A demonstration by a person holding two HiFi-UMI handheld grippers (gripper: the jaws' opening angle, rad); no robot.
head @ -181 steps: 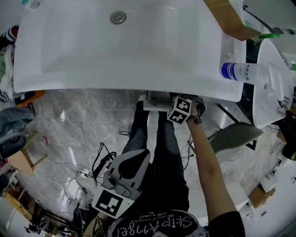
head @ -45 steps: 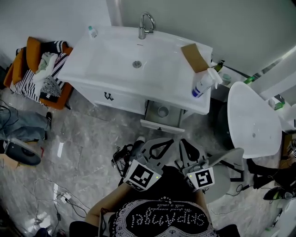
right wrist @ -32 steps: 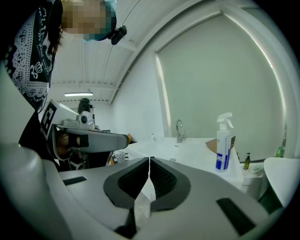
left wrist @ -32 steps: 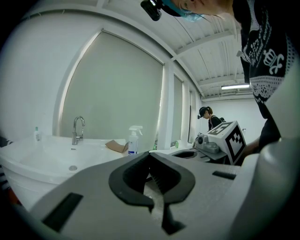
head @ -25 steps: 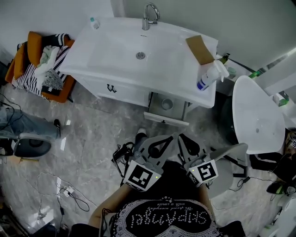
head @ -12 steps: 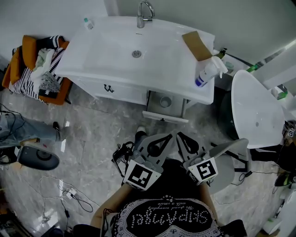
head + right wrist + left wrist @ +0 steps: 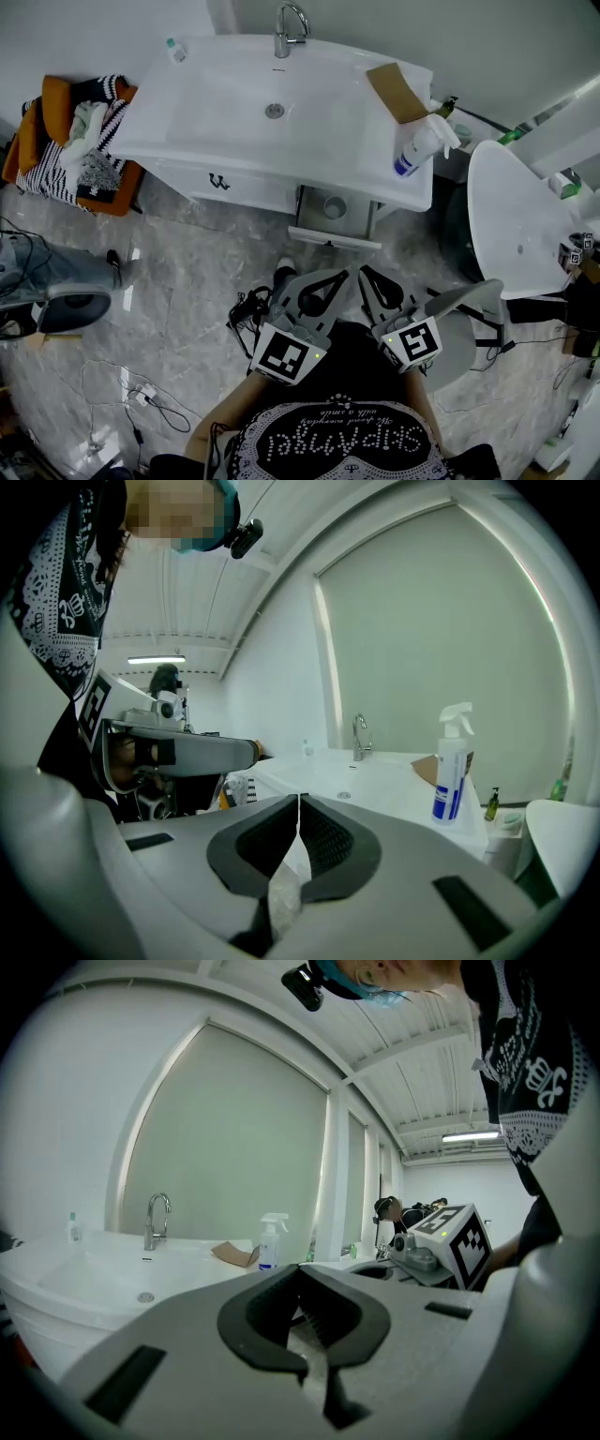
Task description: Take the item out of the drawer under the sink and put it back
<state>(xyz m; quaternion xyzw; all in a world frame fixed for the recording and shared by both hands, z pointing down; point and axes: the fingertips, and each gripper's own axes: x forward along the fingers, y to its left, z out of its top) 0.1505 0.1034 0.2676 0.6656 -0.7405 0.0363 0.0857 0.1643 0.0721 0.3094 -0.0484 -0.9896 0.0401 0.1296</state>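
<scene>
The white sink cabinet (image 7: 234,103) stands ahead of me. Its right drawer (image 7: 330,236) is pulled open, and a round grey item (image 7: 335,206) lies inside. Both grippers hang close to my body, well short of the drawer. My left gripper (image 7: 343,274) (image 7: 300,1269) has its jaws closed tip to tip with nothing between them. My right gripper (image 7: 364,273) (image 7: 299,799) is shut and empty too. The two point towards the cabinet, side by side.
A spray bottle (image 7: 417,150) and a cardboard piece (image 7: 398,91) sit on the sink's right end, with a faucet (image 7: 286,28) at the back. A chair with clothes (image 7: 70,141) is to the left and a white round table (image 7: 525,225) to the right. Cables (image 7: 122,394) lie on the floor.
Seven seconds ago the right gripper was at the drawer under the sink; since then I stand further back with both grippers at my body. Over the last second nothing has moved.
</scene>
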